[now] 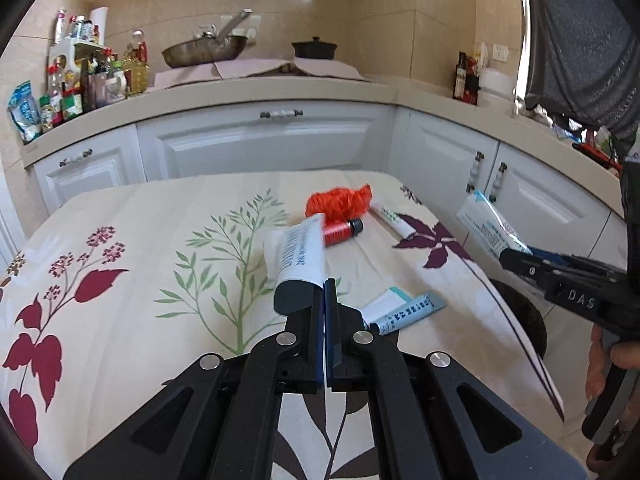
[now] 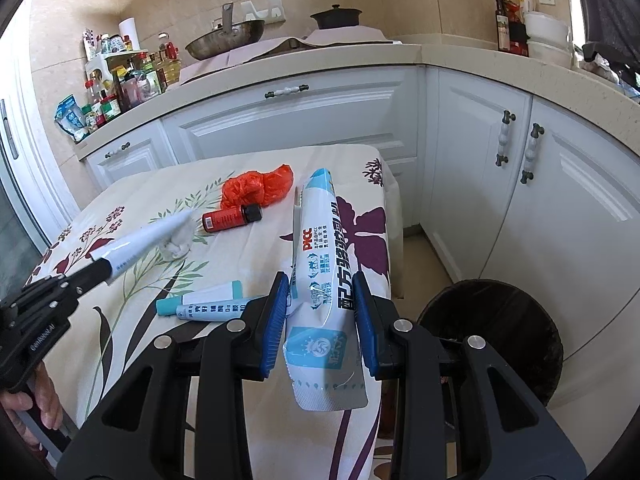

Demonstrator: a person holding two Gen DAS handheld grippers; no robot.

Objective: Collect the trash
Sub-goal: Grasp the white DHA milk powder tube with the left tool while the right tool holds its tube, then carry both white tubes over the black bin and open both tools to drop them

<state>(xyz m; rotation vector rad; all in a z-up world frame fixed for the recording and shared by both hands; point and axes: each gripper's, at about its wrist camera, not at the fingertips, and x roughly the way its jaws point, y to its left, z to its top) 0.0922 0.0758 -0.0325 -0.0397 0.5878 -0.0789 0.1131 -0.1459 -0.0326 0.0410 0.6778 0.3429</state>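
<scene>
We hold two items clear of the bench: the right gripper (image 2: 320,312) has its jaws clamped on a blue-and-white sachet (image 2: 320,264), and the left gripper (image 1: 320,300) has its jaws together on the cap end of a white tube (image 1: 300,252). In our judgement, each should be carried fully over the dark bin (image 2: 496,332) beside the bench (image 2: 132,280) before release, sachet first since it hangs nearest. A red bottle (image 2: 230,218), orange bag (image 2: 258,186) and teal tube (image 2: 200,306) remain uncollected.

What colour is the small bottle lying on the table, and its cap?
The bottle is red with a black cap, clearest in the right wrist view, beside the orange bag.
</scene>
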